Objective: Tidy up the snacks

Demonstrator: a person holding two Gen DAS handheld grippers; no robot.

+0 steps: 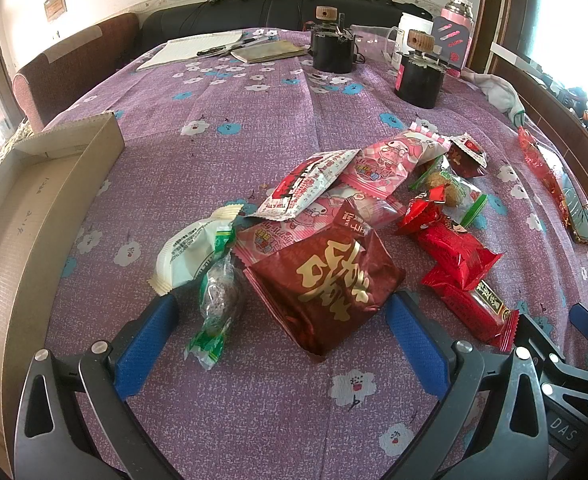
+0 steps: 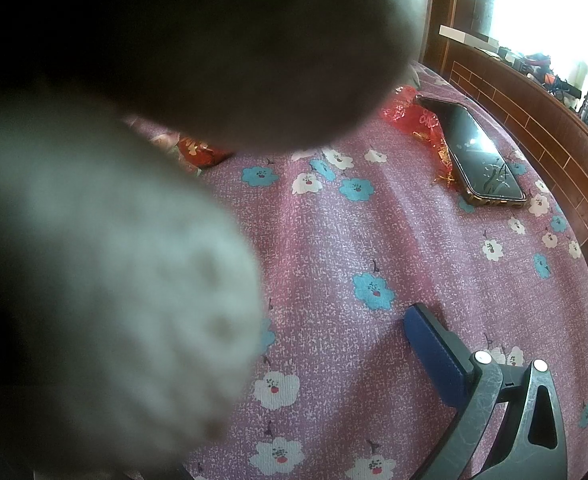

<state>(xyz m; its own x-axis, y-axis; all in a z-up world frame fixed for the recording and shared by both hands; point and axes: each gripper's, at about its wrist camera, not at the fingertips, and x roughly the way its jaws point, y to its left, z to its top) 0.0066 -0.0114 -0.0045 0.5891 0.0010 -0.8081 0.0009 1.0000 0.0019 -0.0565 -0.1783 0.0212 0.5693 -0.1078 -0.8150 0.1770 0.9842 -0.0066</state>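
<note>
My left gripper (image 1: pixel 280 330) is spread wide, empty, straddling the dark red packet (image 1: pixel 325 280) at the near edge of the snack pile. I'd lower, pinch its middle, then carry it to the cardboard box (image 1: pixel 34 216). Right gripper (image 2: pixel 433 344): lens mostly blocked, state unclear.

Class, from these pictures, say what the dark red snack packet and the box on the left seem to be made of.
Dark red snack packet: probably glossy plastic film, since it shines and creases, with metallic-looking gold print. Box: seems matte brown cardboard, with a fine ribbed surface and zigzag-cut edge.
</note>
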